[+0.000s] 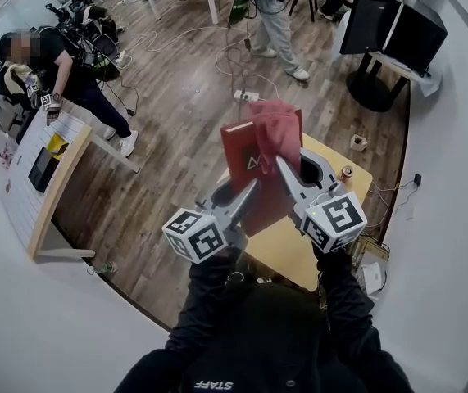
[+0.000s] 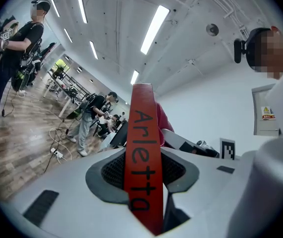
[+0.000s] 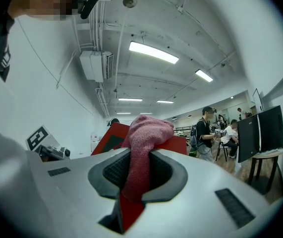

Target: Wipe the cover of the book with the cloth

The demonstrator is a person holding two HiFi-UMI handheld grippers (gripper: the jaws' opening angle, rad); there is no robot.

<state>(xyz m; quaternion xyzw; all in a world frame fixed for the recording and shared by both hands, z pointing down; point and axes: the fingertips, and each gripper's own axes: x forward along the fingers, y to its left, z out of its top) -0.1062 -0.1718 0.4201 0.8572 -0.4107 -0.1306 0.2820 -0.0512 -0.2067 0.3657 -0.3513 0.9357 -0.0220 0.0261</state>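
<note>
A red book (image 1: 246, 162) is held upright in the air above the yellow table (image 1: 287, 248). My left gripper (image 1: 248, 188) is shut on its lower edge; in the left gripper view the red spine (image 2: 142, 157) printed "Arletta" runs up between the jaws. My right gripper (image 1: 283, 166) is shut on a pink-red cloth (image 1: 279, 133), which lies bunched against the book's cover. In the right gripper view the cloth (image 3: 141, 148) hangs between the jaws, with the book (image 3: 111, 138) just behind it.
A small can (image 1: 347, 173) and a roll of tape (image 1: 358, 143) lie at the table's far right. A wooden desk (image 1: 53, 195) stands at left with a person (image 1: 53, 72) beside it. Cables (image 1: 225, 56) cross the wooden floor; black monitors (image 1: 393, 27) at far right.
</note>
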